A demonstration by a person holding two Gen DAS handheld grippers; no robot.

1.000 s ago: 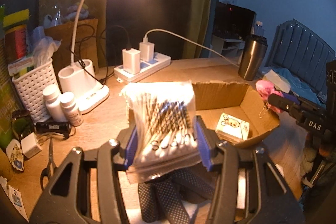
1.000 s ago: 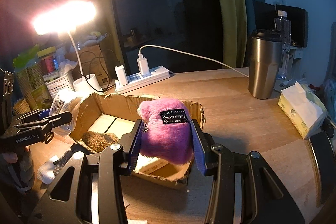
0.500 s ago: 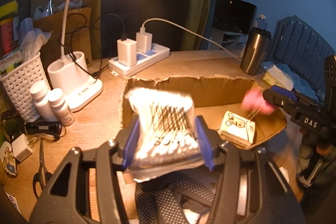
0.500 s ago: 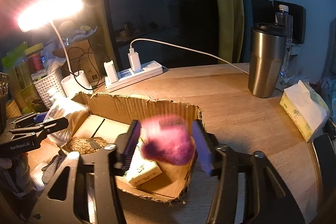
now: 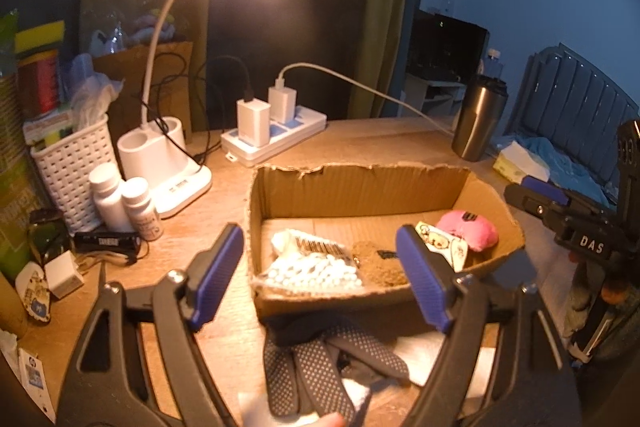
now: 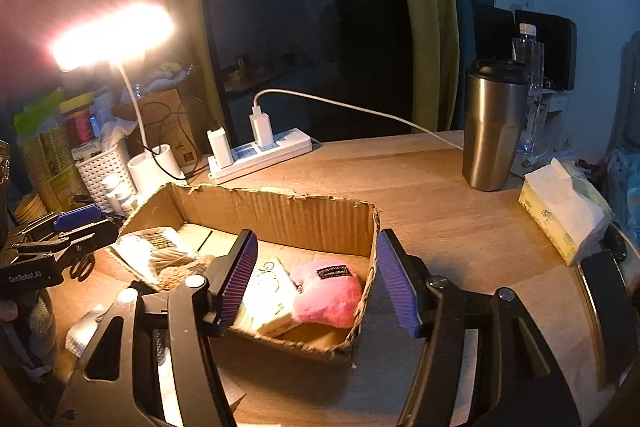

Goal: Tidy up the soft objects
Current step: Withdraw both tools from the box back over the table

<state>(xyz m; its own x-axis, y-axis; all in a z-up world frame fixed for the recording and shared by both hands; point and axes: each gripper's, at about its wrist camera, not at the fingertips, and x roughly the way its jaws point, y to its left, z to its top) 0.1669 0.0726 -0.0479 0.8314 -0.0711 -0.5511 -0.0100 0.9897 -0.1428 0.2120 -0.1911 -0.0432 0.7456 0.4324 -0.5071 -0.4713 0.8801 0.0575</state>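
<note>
Lamp-lit wooden table (image 6: 460, 223), cardboard box (image 5: 360, 187) holding cotton-swab bag (image 5: 310, 269) and pink plush pouch (image 6: 326, 293). Both tools, left (image 5: 320, 279) and right (image 6: 316, 281), spread wide, empty. Dotted gloves (image 5: 320, 367) outside box: probably light, limp, grippy; best pinched mid-bundle.

Home bedroom w/ a wooden desk (image 6: 460, 219): lit desk lamp (image 5: 160, 163) on it, power strip (image 5: 276, 137) just right of lamp, steel tumbler (image 6: 494, 131) further right, bed headboard (image 5: 580, 95) beyond.
</note>
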